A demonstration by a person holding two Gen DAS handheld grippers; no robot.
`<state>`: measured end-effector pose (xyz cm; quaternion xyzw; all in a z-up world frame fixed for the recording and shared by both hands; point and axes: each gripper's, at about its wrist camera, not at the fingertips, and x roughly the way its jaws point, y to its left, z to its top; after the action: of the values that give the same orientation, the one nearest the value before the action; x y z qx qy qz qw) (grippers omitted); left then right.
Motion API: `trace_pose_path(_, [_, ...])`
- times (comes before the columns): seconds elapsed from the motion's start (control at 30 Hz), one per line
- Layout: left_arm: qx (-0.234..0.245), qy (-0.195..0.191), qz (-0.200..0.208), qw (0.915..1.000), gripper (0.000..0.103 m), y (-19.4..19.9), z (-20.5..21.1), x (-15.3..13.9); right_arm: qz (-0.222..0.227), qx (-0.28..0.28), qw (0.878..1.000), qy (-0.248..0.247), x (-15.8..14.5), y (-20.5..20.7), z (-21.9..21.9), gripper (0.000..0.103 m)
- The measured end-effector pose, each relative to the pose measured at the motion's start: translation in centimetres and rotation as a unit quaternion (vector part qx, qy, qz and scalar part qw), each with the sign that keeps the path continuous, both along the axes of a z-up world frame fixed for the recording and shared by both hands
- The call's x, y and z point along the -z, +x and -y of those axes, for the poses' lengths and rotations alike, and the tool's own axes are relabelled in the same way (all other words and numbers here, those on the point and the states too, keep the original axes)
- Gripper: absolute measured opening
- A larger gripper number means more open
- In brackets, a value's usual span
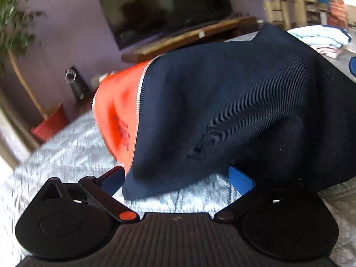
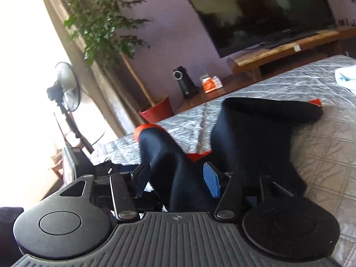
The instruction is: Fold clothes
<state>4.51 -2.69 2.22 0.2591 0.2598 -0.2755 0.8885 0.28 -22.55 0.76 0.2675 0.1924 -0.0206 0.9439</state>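
Left wrist view: the left gripper (image 1: 178,178) stands with jaws wide apart, the navy and orange garment (image 1: 222,111) draped over its right finger, nothing pinched, above the grey quilted bed (image 1: 66,146). Further right, the right gripper (image 2: 178,178) is open too, a navy fold lying loose between its pads. The fold looks just laid down; next, I judge, comes regripping an edge cleanly.
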Motion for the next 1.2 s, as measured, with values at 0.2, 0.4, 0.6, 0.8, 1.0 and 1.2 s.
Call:
trace_pose_path(0.2, [-0.024,-0.024,-0.009,0.9994,0.024,1.5,0.1,-0.1,-0.014,0.021,1.000,0.017,0.7,-0.3,1.8,0.062])
trace_pose_path(0.4, [-0.038,-0.033,-0.064,0.9967,0.004,1.2,-0.9,-3.2,-0.014,0.039,0.999,0.013,0.7,-0.4,2.5,0.063])
trace_pose_path(0.6, [0.003,0.039,-0.019,0.9991,0.004,-4.2,-2.5,-9.0,-0.015,0.062,0.998,0.006,0.8,-1.0,3.1,0.065])
trace_pose_path(0.8, [-0.078,0.049,-0.064,0.9937,0.004,-7.9,-6.8,-10.7,-0.028,0.074,0.997,-0.002,1.0,-1.3,3.2,0.070])
trace_pose_path(1.0, [-0.171,-0.020,-0.057,0.9835,0.011,-10.2,-9.3,-14.6,-0.053,0.103,0.992,0.041,1.7,-2.3,4.0,0.072])
trace_pose_path(1.2, [-0.194,-0.053,-0.008,0.9796,0.033,-12.5,-10.2,-19.1,-0.071,0.086,0.992,0.061,1.5,-3.2,3.6,0.076])
